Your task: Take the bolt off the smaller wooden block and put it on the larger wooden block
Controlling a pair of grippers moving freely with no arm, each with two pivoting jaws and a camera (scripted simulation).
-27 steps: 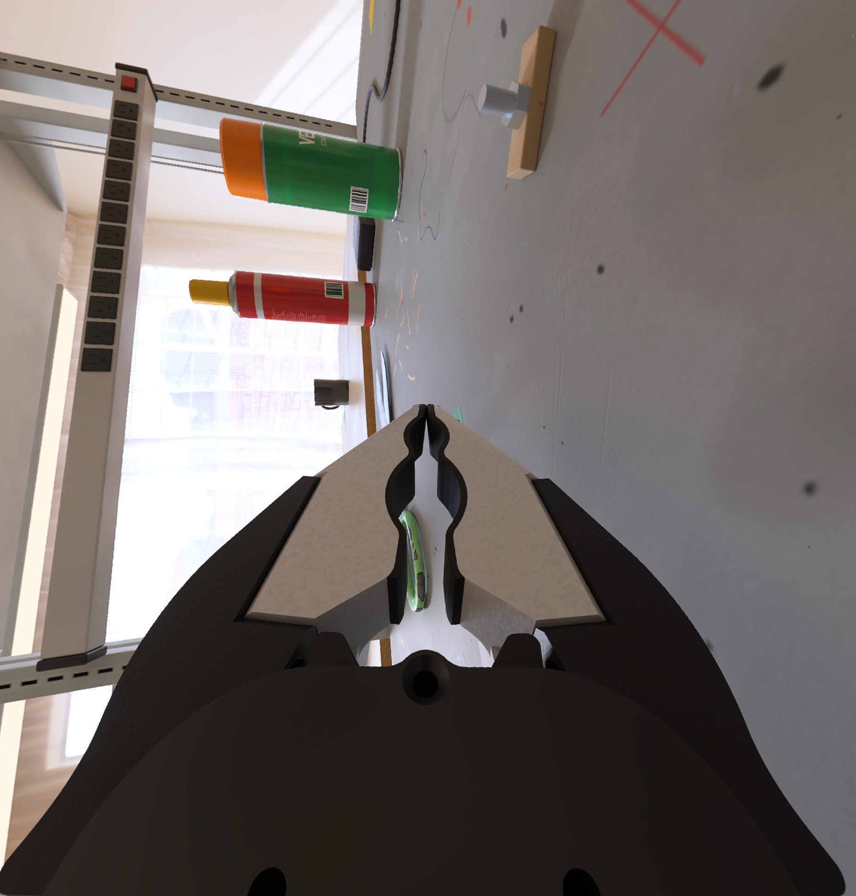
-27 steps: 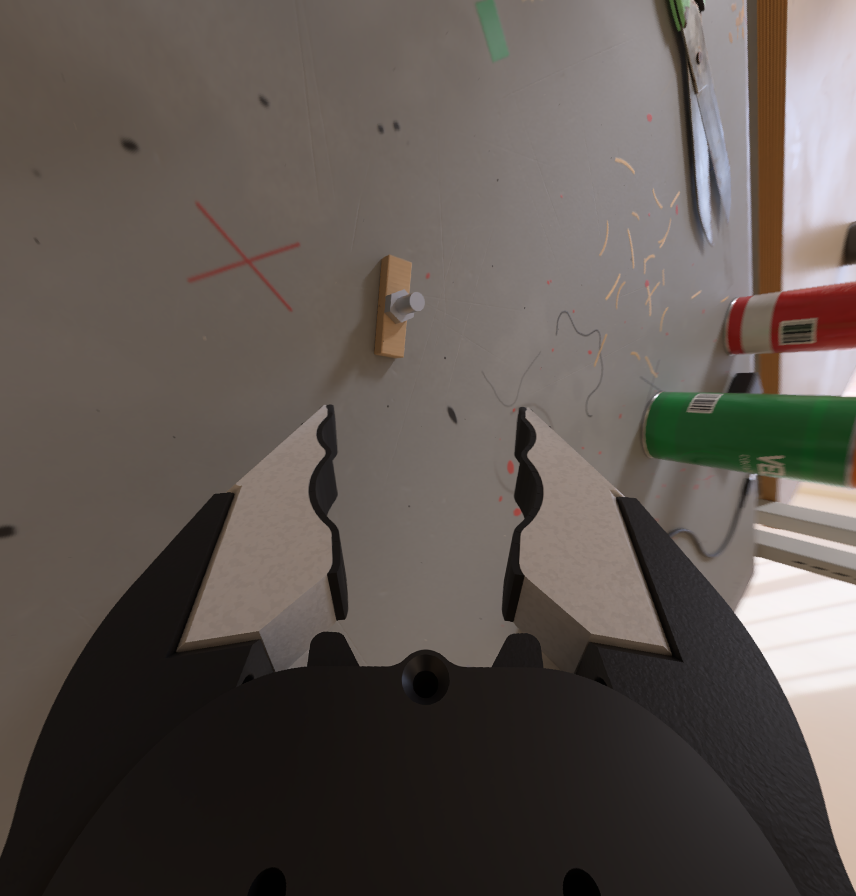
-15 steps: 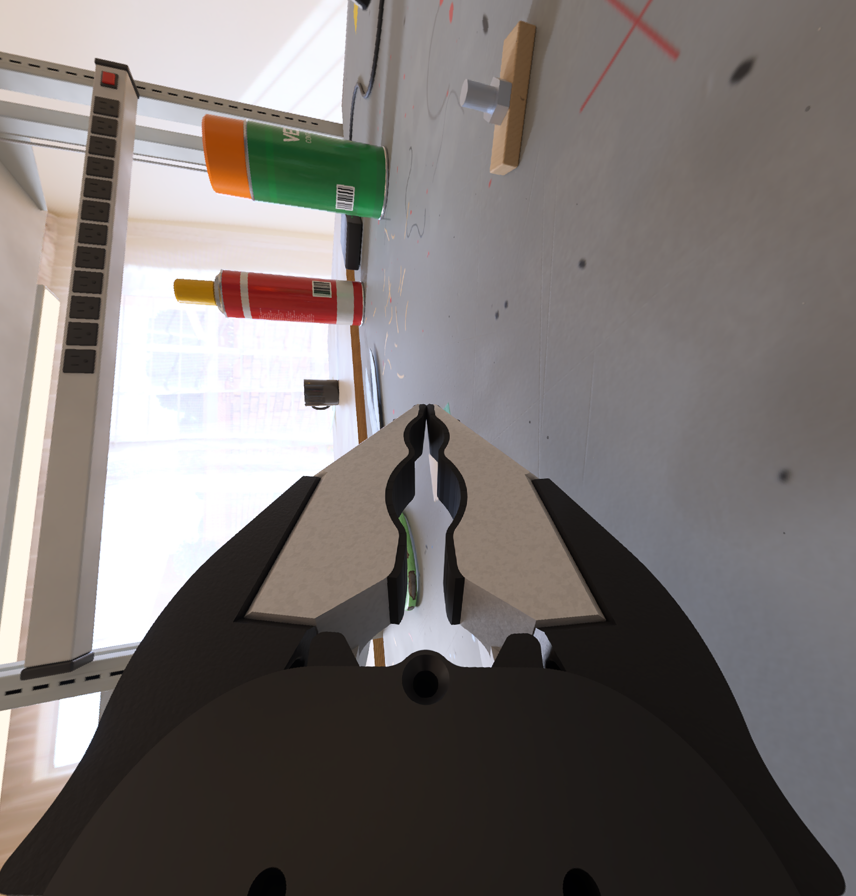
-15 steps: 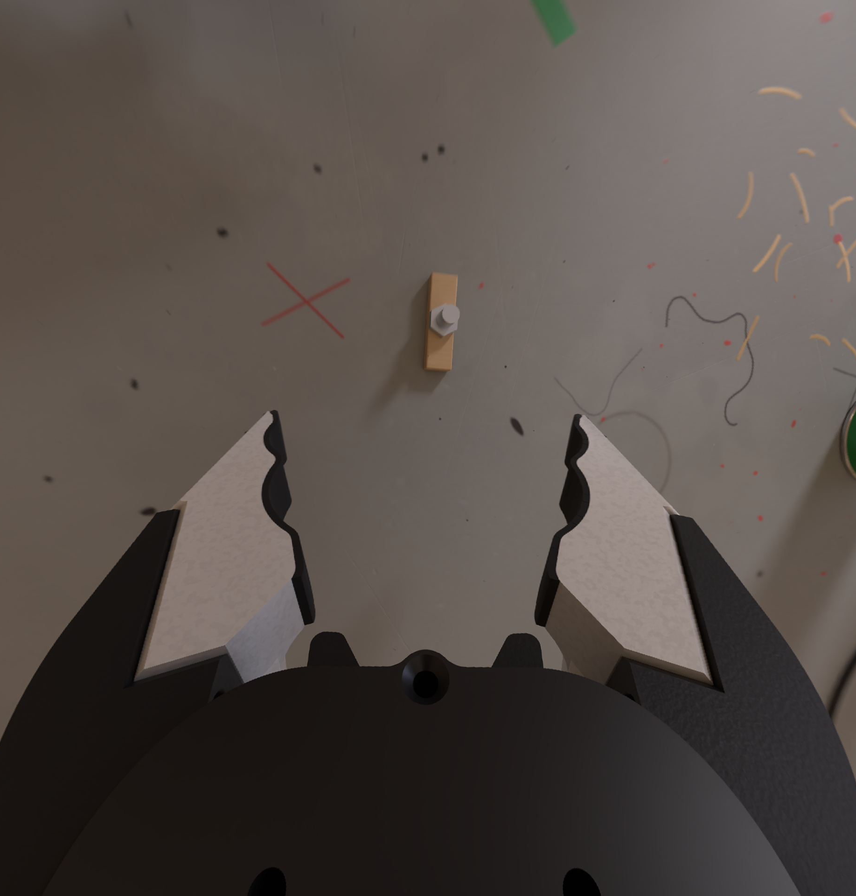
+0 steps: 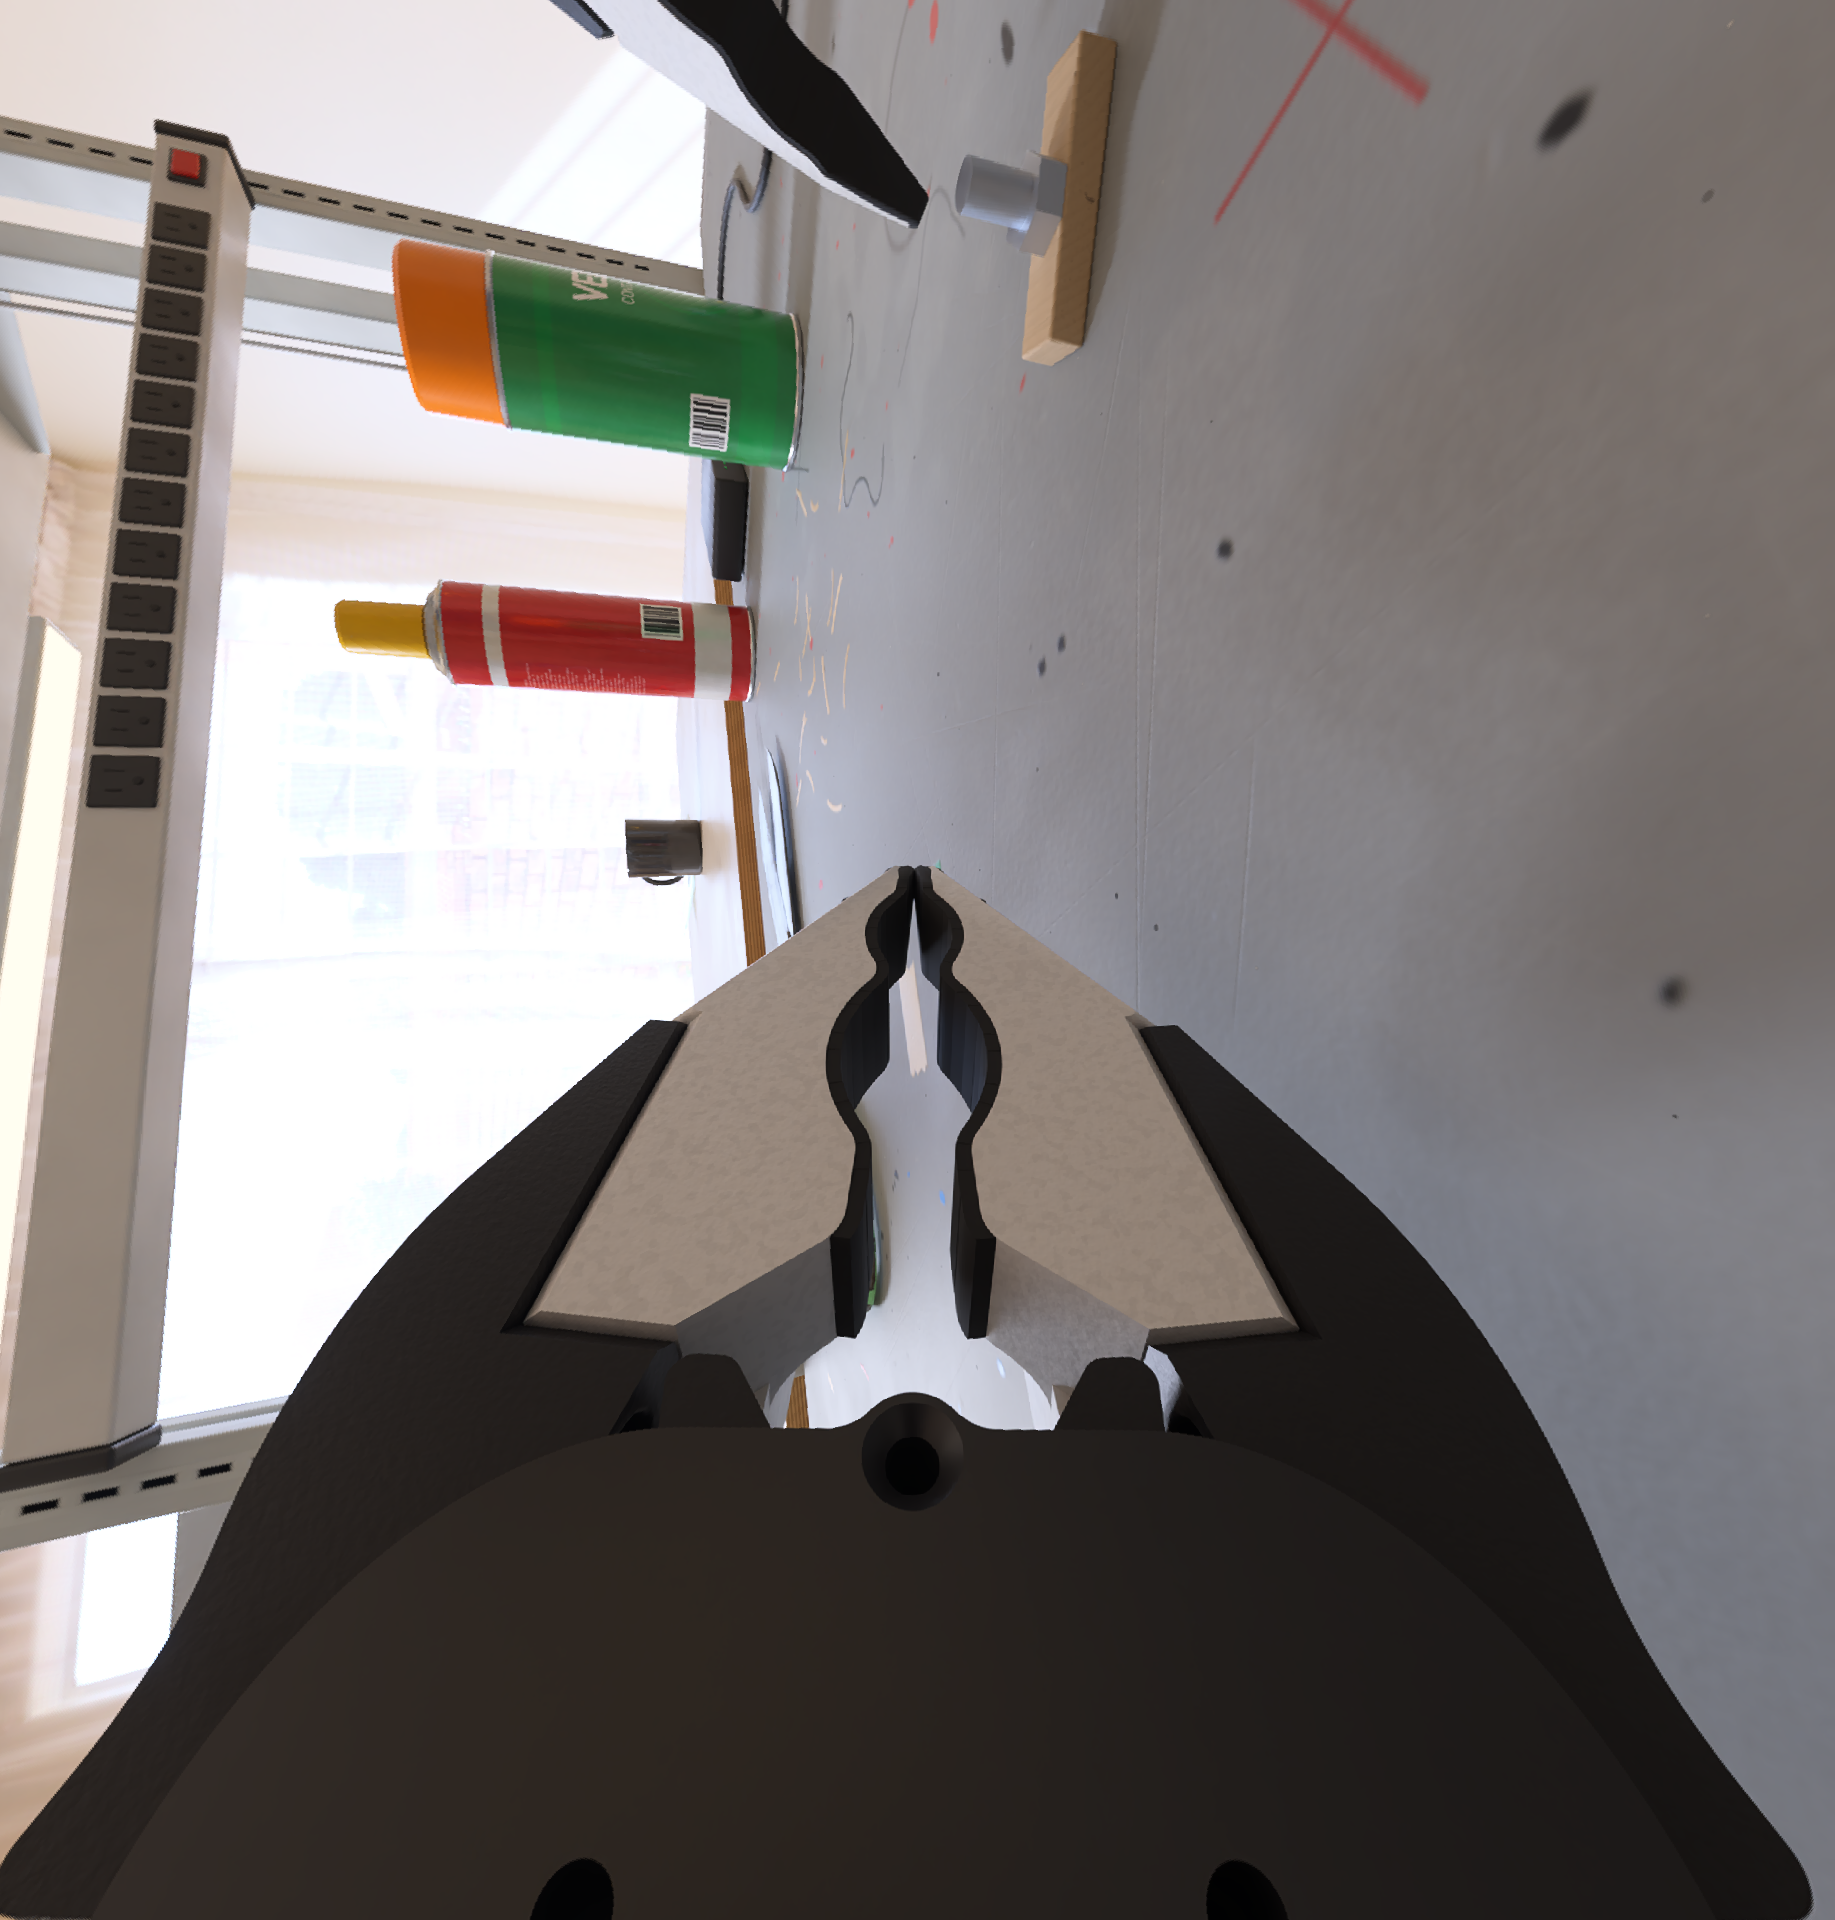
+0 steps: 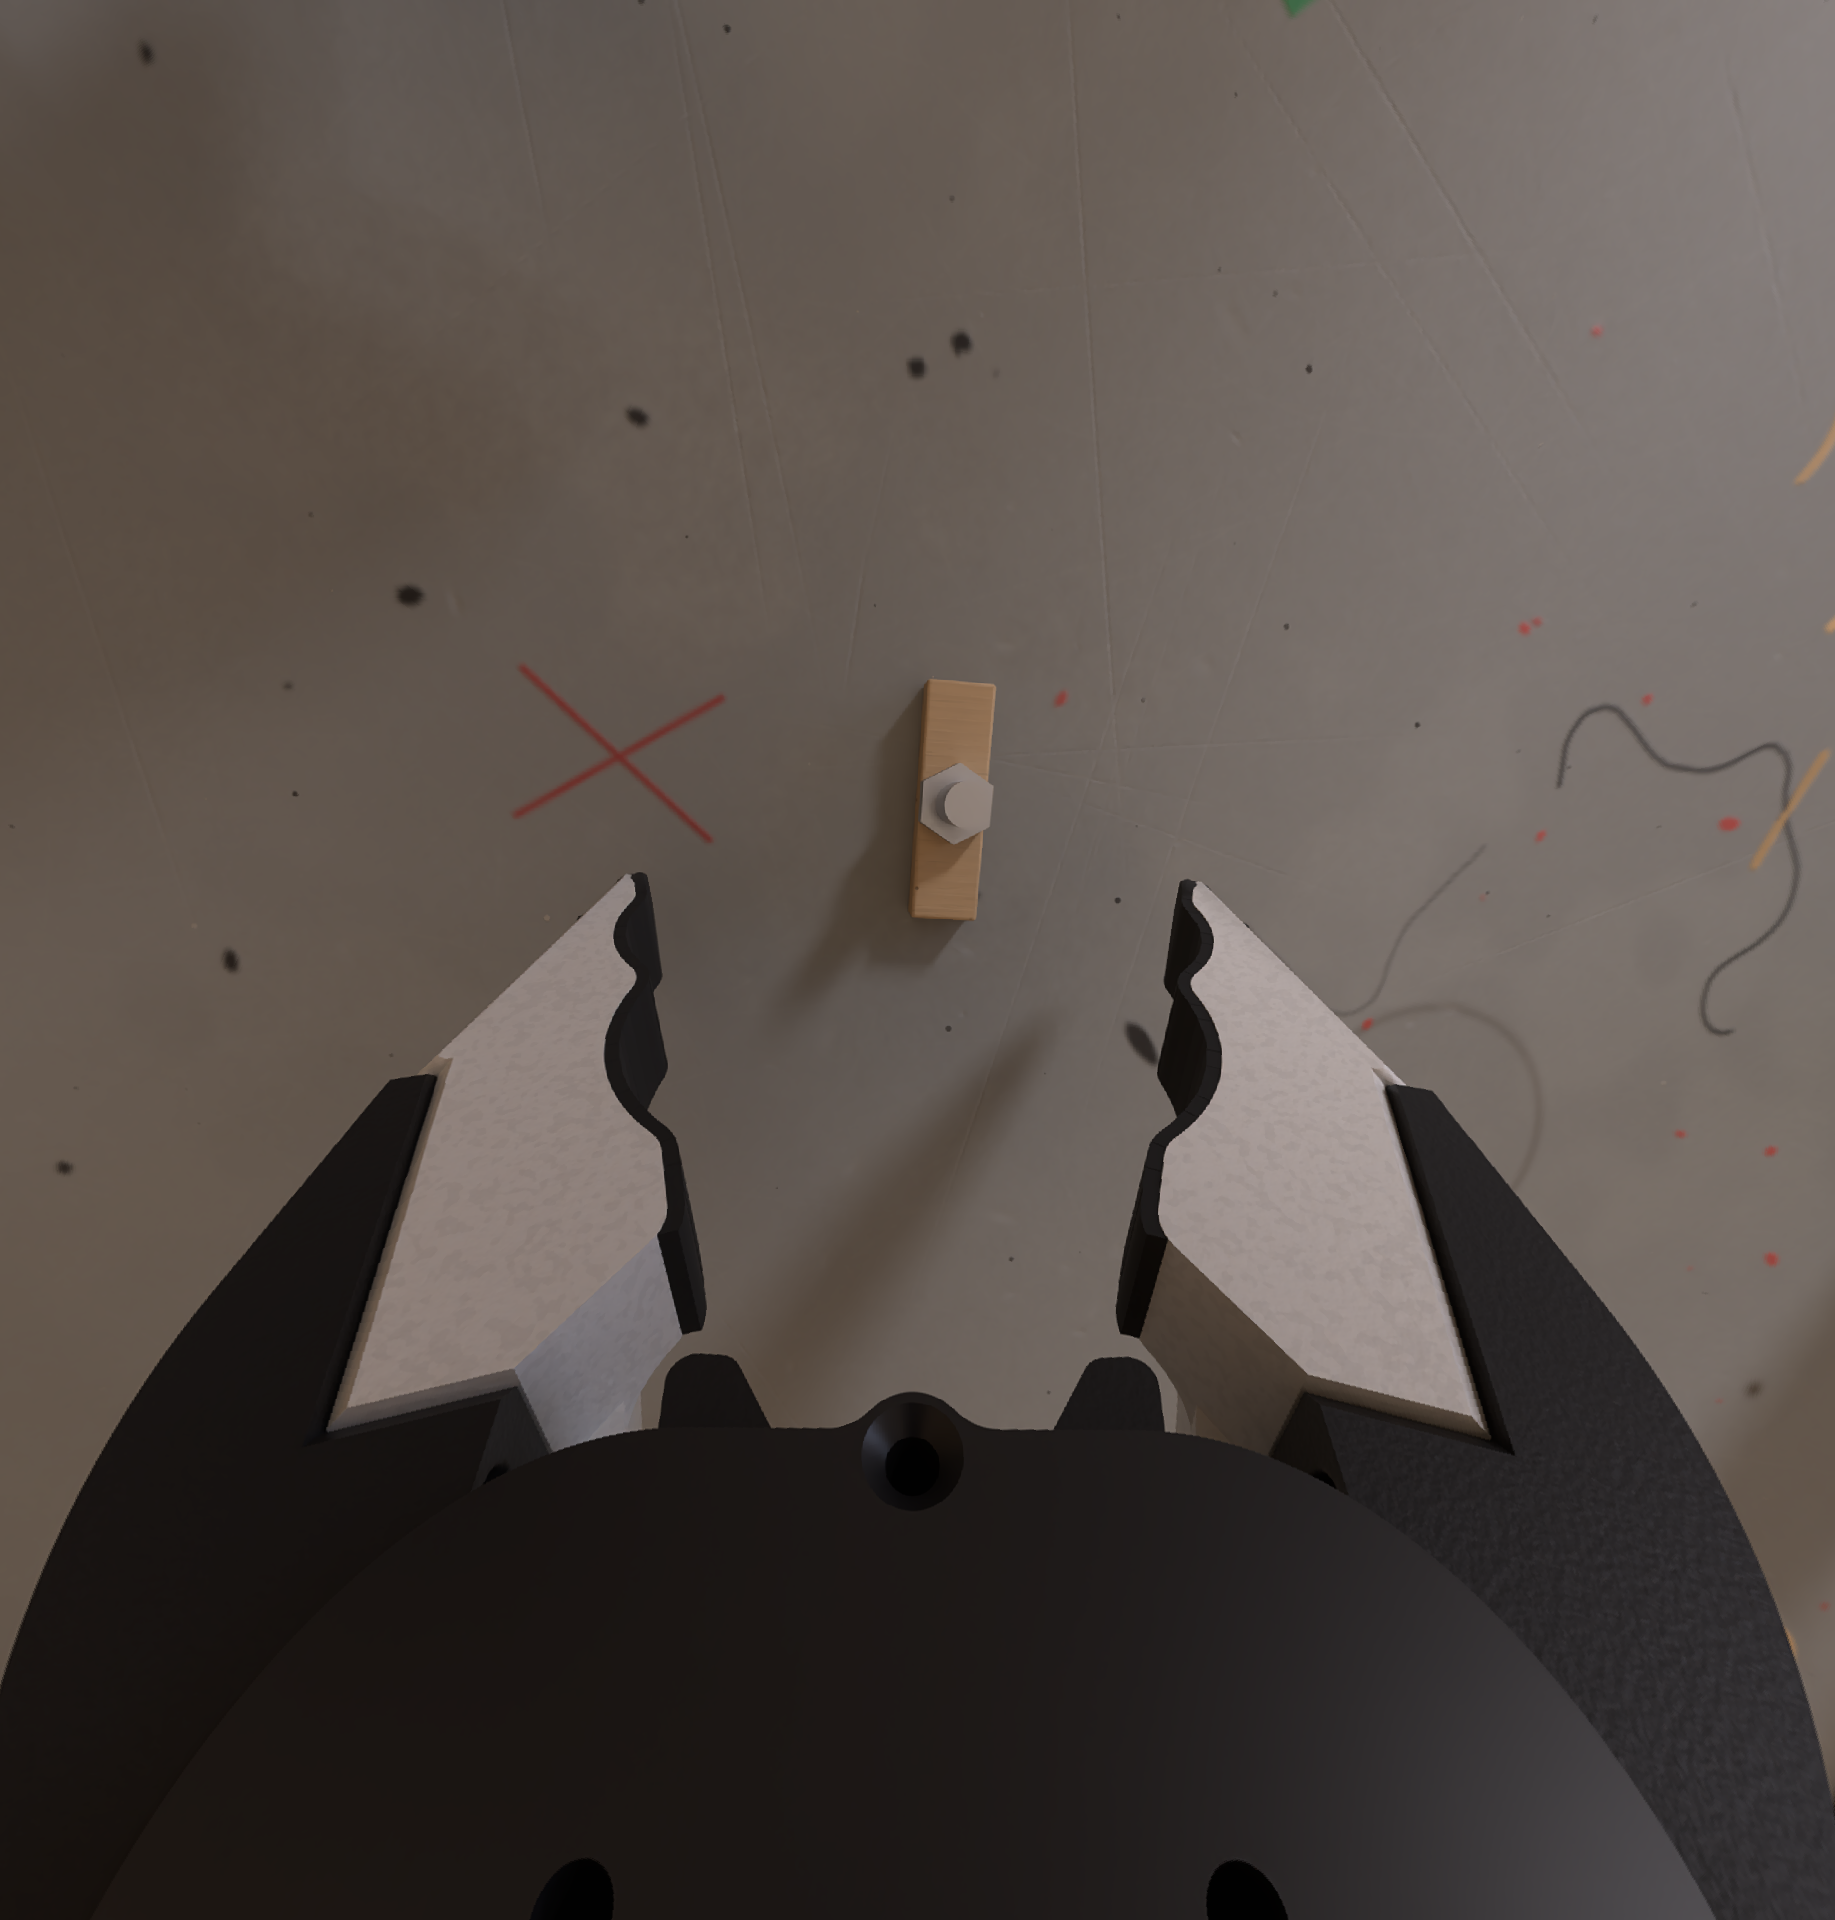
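Looking straight down, the right gripper (image 6: 913, 888) hangs above the grey table (image 6: 1100, 312) with its fingers spread wide and empty; the bolt (image 6: 957, 801) stands head-down, shank up, on a small wooden block (image 6: 951, 800), just beyond the fingertips and roughly centred between them; a red cross (image 6: 618, 754) is marked left of the block. Left gripper (image 5: 914, 873) — fingers pressed together, pinching nothing, low beside the table; a green can (image 5: 601, 353) and a red spray can (image 5: 570, 642) stand along the far edge — well apart from the block (image 5: 1071, 197).
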